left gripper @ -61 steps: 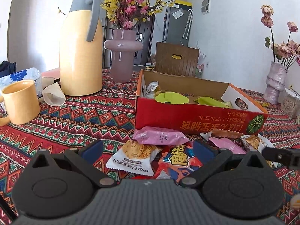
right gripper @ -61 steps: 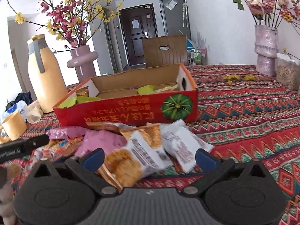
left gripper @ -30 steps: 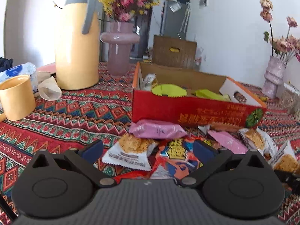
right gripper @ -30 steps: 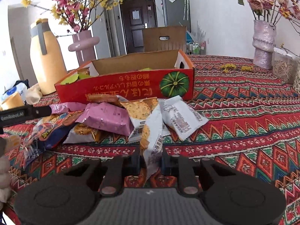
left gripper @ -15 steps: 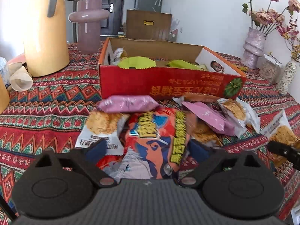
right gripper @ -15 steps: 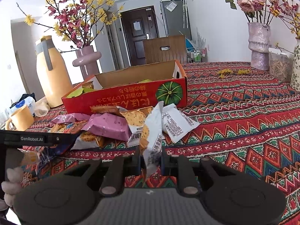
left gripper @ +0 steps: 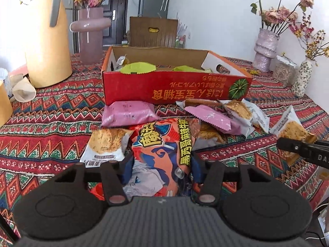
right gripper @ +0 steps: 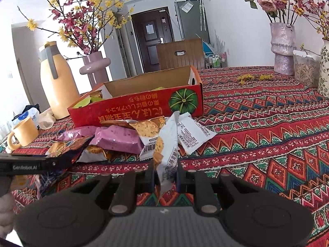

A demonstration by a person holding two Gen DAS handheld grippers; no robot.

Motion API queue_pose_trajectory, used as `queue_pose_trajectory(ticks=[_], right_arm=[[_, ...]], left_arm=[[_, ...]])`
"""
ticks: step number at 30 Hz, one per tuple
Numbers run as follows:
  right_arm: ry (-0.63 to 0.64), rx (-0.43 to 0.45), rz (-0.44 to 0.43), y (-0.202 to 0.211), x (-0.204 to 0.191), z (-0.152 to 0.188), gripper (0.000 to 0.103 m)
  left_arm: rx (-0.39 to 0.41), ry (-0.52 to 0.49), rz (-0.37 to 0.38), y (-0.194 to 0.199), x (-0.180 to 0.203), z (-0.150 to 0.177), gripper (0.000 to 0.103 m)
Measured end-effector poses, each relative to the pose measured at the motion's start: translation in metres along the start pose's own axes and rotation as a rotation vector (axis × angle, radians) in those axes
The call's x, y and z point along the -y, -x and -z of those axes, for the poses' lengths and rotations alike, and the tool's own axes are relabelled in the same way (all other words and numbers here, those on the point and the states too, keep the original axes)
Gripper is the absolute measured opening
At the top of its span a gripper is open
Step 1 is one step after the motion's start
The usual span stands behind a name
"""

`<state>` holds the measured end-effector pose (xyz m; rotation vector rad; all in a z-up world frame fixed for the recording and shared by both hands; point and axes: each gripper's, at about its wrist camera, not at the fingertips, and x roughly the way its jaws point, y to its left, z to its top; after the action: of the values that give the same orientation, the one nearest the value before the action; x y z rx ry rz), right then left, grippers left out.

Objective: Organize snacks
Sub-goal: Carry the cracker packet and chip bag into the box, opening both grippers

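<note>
The left gripper [left gripper: 161, 169] has just been closing on the large orange-and-blue snack bag [left gripper: 162, 154], and its blue pads now flank that bag at the near end; whether they press it firmly cannot be told, though the bag sits squarely between them. The bag's long axis runs near to far, in line with the gripper and pointing toward the red cardboard box [left gripper: 174, 88], which stands just beyond the snack pile on the patterned surface [left gripper: 51, 119]. The right gripper [right gripper: 165, 178] is clenched on a white cracker packet [right gripper: 166, 152], held on edge and upright above the surface, with the same box [right gripper: 139, 109] ahead and slightly left. Both grippers are near the box; the right one already carries its load clear of the pile, so it appears the readier for the drop. The box's near wall is the edge to clear: either load must rise above it before moving in. Inside, green packets [left gripper: 137, 69] occupy the left and middle, while bare cardboard shows toward the right end. A pink packet [left gripper: 128, 113] lies across the path between the orange bag and the box, touching the wall's foot. The cream thermos jug [left gripper: 48, 41] and mauve vase [left gripper: 90, 33] stand well apart at far left, leaving room overhead.
</note>
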<state>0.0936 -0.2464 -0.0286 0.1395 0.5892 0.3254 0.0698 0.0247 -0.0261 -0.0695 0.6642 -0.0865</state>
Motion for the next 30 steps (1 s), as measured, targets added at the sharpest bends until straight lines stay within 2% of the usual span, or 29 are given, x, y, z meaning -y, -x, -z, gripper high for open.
queue_pose_trajectory(ticks=[17,22,30], right_arm=[[0.011,0.010,-0.010,0.001,-0.004,-0.003,0.017],[0.027,0.037,-0.015,0.001,-0.009,-0.012,0.017],[0.062,0.127,-0.034,-0.007,-0.014,-0.046,0.017]], left_arm=[[0.157,-0.023,-0.042,0.038,0.009,-0.014,0.055],[0.203,-0.015,-0.055,0.038,0.013,-0.031,0.055],[0.283,-0.024,-0.098,0.028,0.026,-0.074,0.055]])
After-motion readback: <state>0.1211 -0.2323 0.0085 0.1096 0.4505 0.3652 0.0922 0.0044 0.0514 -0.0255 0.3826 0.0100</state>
